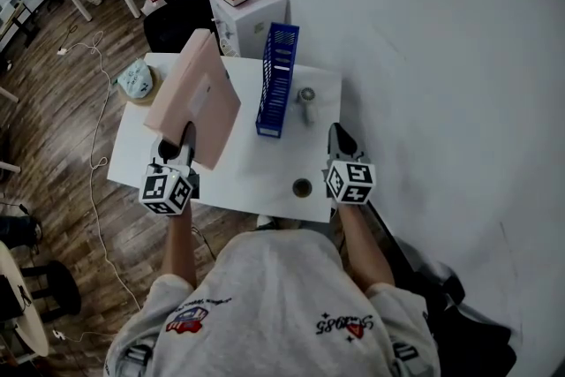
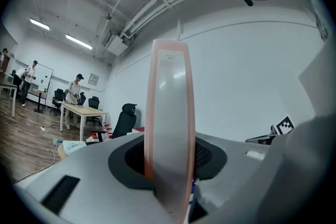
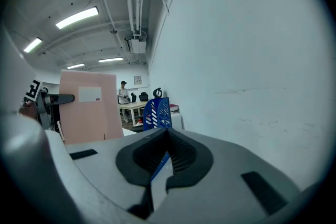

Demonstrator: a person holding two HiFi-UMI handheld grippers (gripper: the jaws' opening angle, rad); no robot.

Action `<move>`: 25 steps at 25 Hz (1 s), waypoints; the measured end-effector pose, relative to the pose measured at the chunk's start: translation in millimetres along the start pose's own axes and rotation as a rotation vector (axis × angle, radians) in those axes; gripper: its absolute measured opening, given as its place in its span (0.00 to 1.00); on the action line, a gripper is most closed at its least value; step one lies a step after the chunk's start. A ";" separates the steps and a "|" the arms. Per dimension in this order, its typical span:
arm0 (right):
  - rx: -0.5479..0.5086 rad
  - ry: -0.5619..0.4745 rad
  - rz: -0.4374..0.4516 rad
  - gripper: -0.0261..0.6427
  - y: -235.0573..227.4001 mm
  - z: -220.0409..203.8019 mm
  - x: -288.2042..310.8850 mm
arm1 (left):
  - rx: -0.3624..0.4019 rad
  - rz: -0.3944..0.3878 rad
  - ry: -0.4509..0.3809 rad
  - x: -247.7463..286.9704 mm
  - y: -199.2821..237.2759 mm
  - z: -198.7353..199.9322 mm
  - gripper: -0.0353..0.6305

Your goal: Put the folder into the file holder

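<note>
Grey-bodied left gripper [image 2: 169, 165] has its jaws partway apart and clamped on the pink folder [image 2: 170, 128], pads pressing both faces near the lower edge. From the head view, that left gripper [image 1: 181, 141] carries the folder [image 1: 199, 97] standing on edge, leaning a little, over the left part of the white table [image 1: 247, 172]; whether its bottom edge touches the tabletop, can't tell. Right gripper [image 3: 163, 165], jaws drawn together, nothing between them, just a slit. It sits low at the table's right side [image 1: 340, 141]. Out ahead, the blue file holder [image 1: 278, 79] stands upright between the two grippers, just right of the folder and apart from it. Folder not in the holder yet.
</note>
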State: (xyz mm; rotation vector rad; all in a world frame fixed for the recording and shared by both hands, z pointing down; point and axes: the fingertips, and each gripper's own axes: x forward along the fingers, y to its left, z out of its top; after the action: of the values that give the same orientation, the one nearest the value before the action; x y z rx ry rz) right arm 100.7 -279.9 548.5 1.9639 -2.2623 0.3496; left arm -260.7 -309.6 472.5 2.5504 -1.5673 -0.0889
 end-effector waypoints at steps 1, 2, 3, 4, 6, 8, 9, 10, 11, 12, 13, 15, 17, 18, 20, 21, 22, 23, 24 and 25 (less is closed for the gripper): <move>0.001 -0.001 0.000 0.03 -0.6 -0.6 -0.5 | 0.006 -0.003 -0.009 1.1 -1.8 4.6 0.26; 0.003 -0.001 -0.001 0.03 -1.4 -1.2 -1.3 | 0.011 -0.008 -0.020 2.0 -4.0 9.5 0.26; 0.006 -0.001 -0.003 0.03 -2.5 -1.6 -2.2 | 0.014 -0.013 -0.031 2.9 -6.4 14.6 0.26; 0.009 -0.002 -0.005 0.03 -3.9 -1.8 -3.3 | 0.015 -0.018 -0.042 3.8 -8.9 19.8 0.26; 0.013 -0.004 -0.010 0.03 -7.2 -1.9 -6.3 | 0.022 -0.030 -0.061 5.5 -14.7 29.0 0.26; 0.017 -0.007 -0.015 0.03 -10.9 -1.9 -9.8 | 0.045 -0.045 -0.071 8.3 -21.9 37.2 0.26; 0.019 -0.009 -0.017 0.03 -12.6 -1.9 -11.6 | 0.058 -0.053 -0.073 10.0 -25.4 40.9 0.26; 0.020 -0.011 -0.020 0.03 -14.1 -1.7 -13.4 | 0.068 -0.063 -0.074 11.8 -28.4 44.5 0.26; 0.022 -0.011 -0.023 0.03 -15.3 -1.6 -15.2 | 0.072 -0.072 -0.077 13.2 -31.0 48.1 0.26; 0.023 -0.010 -0.025 0.03 -16.3 -1.8 -16.9 | 0.073 -0.079 -0.081 14.1 -33.5 51.8 0.26; 0.026 -0.009 -0.028 0.03 -17.4 -2.5 -18.5 | 0.073 -0.085 -0.087 14.6 -35.8 55.2 0.26; 0.030 -0.009 -0.031 0.03 -20.3 -5.2 -21.1 | 0.072 -0.093 -0.099 15.1 -40.4 59.9 0.26; 0.036 -0.009 -0.037 0.03 -24.2 -8.4 -23.4 | 0.064 -0.103 -0.108 15.8 -45.2 62.6 0.26; 0.039 -0.008 -0.040 0.03 -26.1 -9.6 -24.7 | 0.056 -0.109 -0.111 16.3 -47.5 63.8 0.26; 0.045 -0.007 -0.046 0.03 -29.2 -11.0 -27.3 | 0.041 -0.123 -0.115 18.1 -52.0 65.8 0.26; 0.048 -0.007 -0.048 0.03 -30.3 -11.3 -28.4 | 0.038 -0.129 -0.116 19.5 -54.3 66.6 0.26; 0.051 -0.007 -0.049 0.03 -31.0 -11.5 -29.3 | 0.038 -0.135 -0.115 21.4 -56.7 67.0 0.26; 0.055 -0.007 -0.049 0.03 -31.4 -11.7 -30.1 | 0.039 -0.141 -0.113 23.7 -59.1 67.1 0.26; 0.058 -0.008 -0.049 0.03 -31.6 -11.8 -30.7 | 0.040 -0.145 -0.110 26.2 -61.3 66.8 0.26; 0.060 -0.010 -0.049 0.03 -31.9 -11.7 -31.3 | 0.040 -0.149 -0.108 29.0 -63.5 66.2 0.26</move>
State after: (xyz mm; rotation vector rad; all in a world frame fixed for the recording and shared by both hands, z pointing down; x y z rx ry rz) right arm 136.2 -251.0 555.0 2.0504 -2.2305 0.4075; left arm -199.9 -313.3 398.0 2.7336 -1.4248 -0.2174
